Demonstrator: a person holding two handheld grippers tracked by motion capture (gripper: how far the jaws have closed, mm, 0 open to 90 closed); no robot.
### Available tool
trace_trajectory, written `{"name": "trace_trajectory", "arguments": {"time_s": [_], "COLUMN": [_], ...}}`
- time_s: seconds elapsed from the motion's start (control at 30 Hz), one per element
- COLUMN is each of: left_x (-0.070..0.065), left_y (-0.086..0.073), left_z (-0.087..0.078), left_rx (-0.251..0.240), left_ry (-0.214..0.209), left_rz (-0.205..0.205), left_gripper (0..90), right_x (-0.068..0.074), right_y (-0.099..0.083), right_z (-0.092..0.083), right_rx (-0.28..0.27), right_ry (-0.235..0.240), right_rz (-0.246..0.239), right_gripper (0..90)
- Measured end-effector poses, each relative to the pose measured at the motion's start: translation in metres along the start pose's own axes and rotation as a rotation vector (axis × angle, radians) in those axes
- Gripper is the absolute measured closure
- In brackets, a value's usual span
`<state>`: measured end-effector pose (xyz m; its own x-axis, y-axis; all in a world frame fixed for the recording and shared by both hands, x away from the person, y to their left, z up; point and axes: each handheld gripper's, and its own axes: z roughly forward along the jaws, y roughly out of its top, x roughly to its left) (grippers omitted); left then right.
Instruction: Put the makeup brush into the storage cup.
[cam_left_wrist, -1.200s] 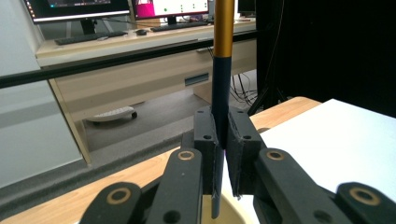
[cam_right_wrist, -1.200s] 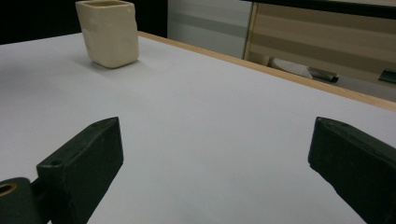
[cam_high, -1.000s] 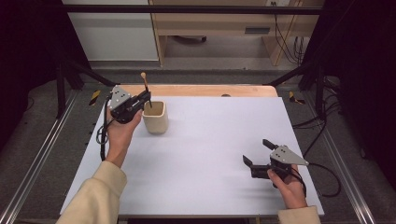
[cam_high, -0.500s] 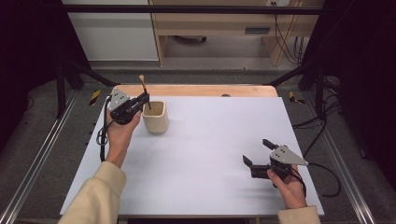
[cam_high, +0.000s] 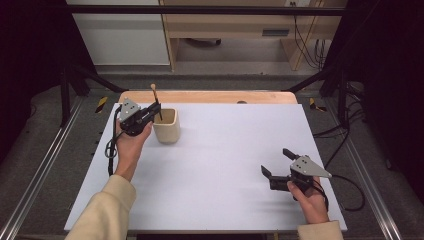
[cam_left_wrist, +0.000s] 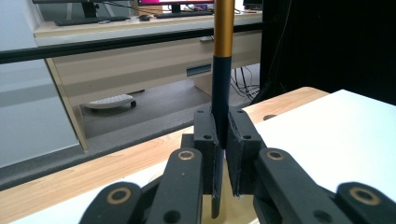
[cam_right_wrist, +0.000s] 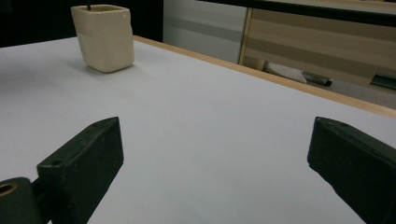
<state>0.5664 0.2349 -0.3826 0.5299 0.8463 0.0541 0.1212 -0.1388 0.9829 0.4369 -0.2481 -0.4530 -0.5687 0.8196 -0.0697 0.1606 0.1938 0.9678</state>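
Observation:
A thin brush (cam_high: 156, 102) with a dark shaft and a golden upper part stands nearly upright, its lower end inside a cream square cup (cam_high: 166, 126) at the back left of the white table top (cam_high: 230, 145). My left gripper (cam_high: 152, 112) is shut on the brush's dark shaft just above the cup's left rim. In the left gripper view both pads of the left gripper (cam_left_wrist: 222, 126) press on the brush (cam_left_wrist: 221, 70). My right gripper (cam_high: 277, 161) rests low at the front right, open with nothing between its fingers. In the right gripper view the right gripper (cam_right_wrist: 219, 154) faces the cup (cam_right_wrist: 104, 37) far off.
A strip of bare wood (cam_high: 210, 96) runs along the table's back edge. Black frame struts (cam_high: 320, 77) rise at both back corners. A cable (cam_high: 350, 182) trails from the right gripper off the table's right side.
My left gripper has sunk slightly with the brush, so the brush sits a little lower in the cup. The right gripper has stayed where it was.

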Motion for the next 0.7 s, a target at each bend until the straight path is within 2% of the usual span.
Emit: {"name": "trace_trajectory", "arguments": {"time_s": [0.2,0.37,0.7], "left_x": [0.001,0.002,0.000], "left_y": [-0.005,-0.012,-0.020], "left_z": [-0.001,-0.001,-0.002], "left_rx": [0.006,0.013,0.025], "left_ry": [0.003,0.006,0.006], "left_rz": [-0.002,-0.019,-0.017], "left_gripper": [82.9,82.9,82.9], "right_x": [0.000,0.000,0.001], "right_y": [0.000,0.000,0.000], "right_z": [0.000,0.000,0.001], "right_rx": [0.003,0.005,0.005], "right_ry": [0.003,0.004,0.007], "right_rz": [-0.001,0.000,0.000], "right_gripper": [3.9,3.9,4.0]}}
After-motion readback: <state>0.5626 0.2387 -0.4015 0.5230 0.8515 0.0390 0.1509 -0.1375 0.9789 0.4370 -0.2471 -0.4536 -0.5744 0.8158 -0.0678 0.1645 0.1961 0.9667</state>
